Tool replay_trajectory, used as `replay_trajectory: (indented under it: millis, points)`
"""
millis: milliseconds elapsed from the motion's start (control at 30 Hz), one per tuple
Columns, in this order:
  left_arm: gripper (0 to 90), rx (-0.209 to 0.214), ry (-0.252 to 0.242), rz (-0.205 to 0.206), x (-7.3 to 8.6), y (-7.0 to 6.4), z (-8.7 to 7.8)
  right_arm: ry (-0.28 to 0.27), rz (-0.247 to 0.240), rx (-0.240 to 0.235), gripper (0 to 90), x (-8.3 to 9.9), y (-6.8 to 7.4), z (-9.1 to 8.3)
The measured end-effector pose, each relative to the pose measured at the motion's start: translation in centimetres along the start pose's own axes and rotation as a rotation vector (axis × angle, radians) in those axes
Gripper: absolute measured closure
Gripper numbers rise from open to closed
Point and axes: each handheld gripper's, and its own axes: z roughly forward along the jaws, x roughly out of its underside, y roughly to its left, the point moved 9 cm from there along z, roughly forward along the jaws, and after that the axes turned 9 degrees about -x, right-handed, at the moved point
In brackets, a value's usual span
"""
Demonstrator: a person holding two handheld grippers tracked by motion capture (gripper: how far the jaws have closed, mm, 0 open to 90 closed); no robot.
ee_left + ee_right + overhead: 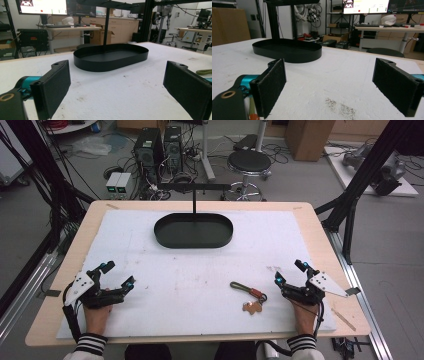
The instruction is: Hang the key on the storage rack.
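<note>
This is a robotics or electronics lab. Beyond the bench, well ahead of the left hand-held gripper, two computer towers and power supplies stand on the floor amid tangled cables, beside a round stool. Ahead of the right hand-held gripper, monitors glow above a desk, with cardboard boxes and black frame struts nearby.
</note>
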Motion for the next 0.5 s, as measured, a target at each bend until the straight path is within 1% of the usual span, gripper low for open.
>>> replay_trajectory:
  millis: [67, 300, 400, 433, 500]
  points:
    - [7.8, -0.001, -0.009, 0.002, -0.05, -0.06, -0.03, -0.004, 0.003, 0.000, 10.7, -0.03, -0.08, -0.03]
    - [7.8, -0.001, -0.010, 0.005, -0.06, -0.08, -0.07, 0.000, -0.002, 0.003, 10.7, -0.03, -0.07, 0.01]
    - [7.8, -0.001, -0.007, -0.003, -0.05, -0.10, 0.00, 0.003, 0.000, 0.004, 10.8, 0.00, 0.01, 0.05]
    - [7.8, 0.000, -0.008, 0.006, -0.06, -0.08, -0.04, 0.010, 0.004, 0.005, 10.8, 0.03, -0.05, 0.11]
    - [7.8, 0.001, -0.007, 0.007, -0.05, -0.10, -0.05, 0.015, 0.008, 0.004, 10.8, 0.05, -0.09, 0.16]
